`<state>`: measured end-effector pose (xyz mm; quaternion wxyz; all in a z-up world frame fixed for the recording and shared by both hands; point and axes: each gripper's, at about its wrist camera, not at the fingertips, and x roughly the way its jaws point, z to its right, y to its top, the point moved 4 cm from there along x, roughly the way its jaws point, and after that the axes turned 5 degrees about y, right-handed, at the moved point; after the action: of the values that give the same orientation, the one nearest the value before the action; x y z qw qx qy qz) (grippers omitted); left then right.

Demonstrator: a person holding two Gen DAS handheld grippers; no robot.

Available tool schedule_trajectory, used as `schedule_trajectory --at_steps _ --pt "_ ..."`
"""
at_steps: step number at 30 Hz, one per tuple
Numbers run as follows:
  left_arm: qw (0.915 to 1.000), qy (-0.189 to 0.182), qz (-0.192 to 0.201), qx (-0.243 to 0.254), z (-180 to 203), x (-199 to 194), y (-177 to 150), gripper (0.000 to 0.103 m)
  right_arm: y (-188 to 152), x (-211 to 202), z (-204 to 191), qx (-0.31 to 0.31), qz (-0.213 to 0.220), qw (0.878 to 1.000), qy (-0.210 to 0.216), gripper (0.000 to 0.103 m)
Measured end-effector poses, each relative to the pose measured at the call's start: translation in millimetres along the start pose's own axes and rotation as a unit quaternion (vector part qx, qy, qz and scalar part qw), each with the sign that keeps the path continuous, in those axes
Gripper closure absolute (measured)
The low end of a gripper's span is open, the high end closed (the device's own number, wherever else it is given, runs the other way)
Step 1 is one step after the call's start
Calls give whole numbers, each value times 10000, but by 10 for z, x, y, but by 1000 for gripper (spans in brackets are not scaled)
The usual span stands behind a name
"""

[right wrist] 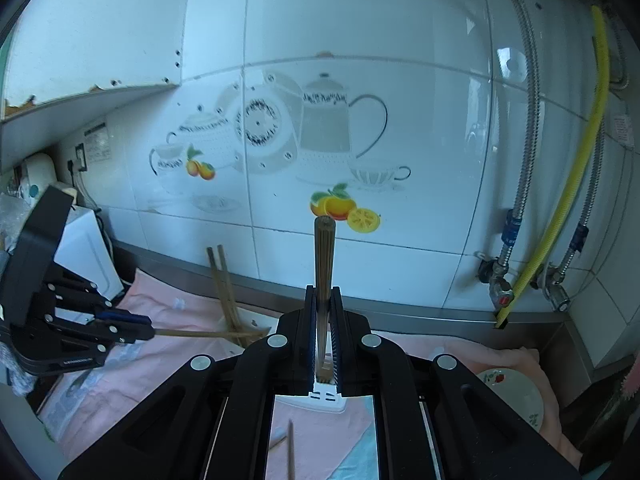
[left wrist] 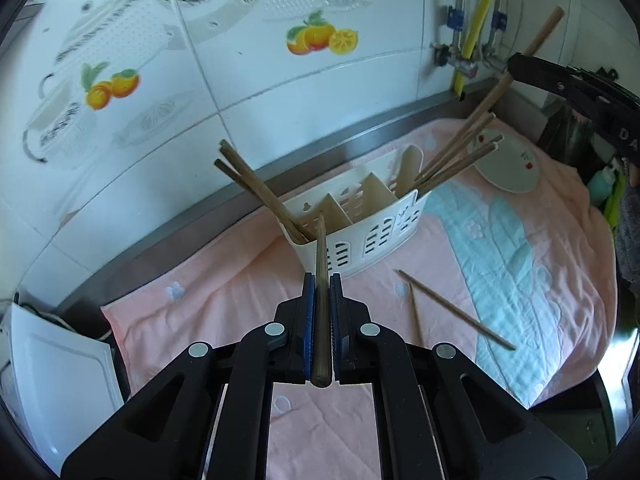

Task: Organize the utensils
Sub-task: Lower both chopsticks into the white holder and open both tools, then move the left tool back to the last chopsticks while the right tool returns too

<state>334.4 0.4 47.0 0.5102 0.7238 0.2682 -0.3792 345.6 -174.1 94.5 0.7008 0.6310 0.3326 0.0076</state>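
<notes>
A white slotted utensil caddy (left wrist: 372, 216) with three compartments stands on the pink towel (left wrist: 240, 312). Several chopsticks lean in its left compartment (left wrist: 256, 188) and several in its right one (left wrist: 460, 156). My left gripper (left wrist: 322, 280) is shut on a wooden chopstick (left wrist: 321, 264) whose tip points at the caddy's left compartment. My right gripper (right wrist: 323, 292) is shut on another chopstick (right wrist: 324, 256), held upright above the caddy's right end; it also shows in the left wrist view (left wrist: 520, 66). Two chopsticks (left wrist: 452, 308) lie loose on the towel.
A small plate (left wrist: 508, 164) with red fruit print lies behind the caddy on the right. A white board (left wrist: 52, 372) sits left of the towel. A steel ledge and tiled wall run behind. Pipes and a yellow hose (right wrist: 572, 184) hang at the right.
</notes>
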Motion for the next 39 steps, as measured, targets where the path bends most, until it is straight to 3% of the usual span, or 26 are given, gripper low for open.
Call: schedule_trajectory --at_steps 4,14,22,24,26,28,33,39 --pt "9999 113 -97 10 -10 107 113 97 -56 216 46 60 -150 9999 -50 97" --pt "9992 -73 -167 -343 -101 316 148 96 -235 485 135 136 -330 9993 -90 96" --pt "9976 -253 100 -633 -214 198 107 94 -313 535 178 221 -421 9988 -119 95" --pt "9968 -310 242 -701 -222 123 66 79 -305 483 178 230 -355 9990 -125 82" --pt "9962 -267 413 -713 -227 46 13 72 -289 422 172 212 -284 9993 -149 77" --pt "9956 -197 540 -742 -244 -13 -37 72 -278 334 164 197 -208 9995 -154 76" --pt "9903 -104 991 -973 -295 -205 -255 70 -328 20 76 -10 60 9996 -259 57" --pt "9830 -15 1493 -1066 -184 -396 -609 53 -548 -334 -58 -144 276 9993 -218 40"
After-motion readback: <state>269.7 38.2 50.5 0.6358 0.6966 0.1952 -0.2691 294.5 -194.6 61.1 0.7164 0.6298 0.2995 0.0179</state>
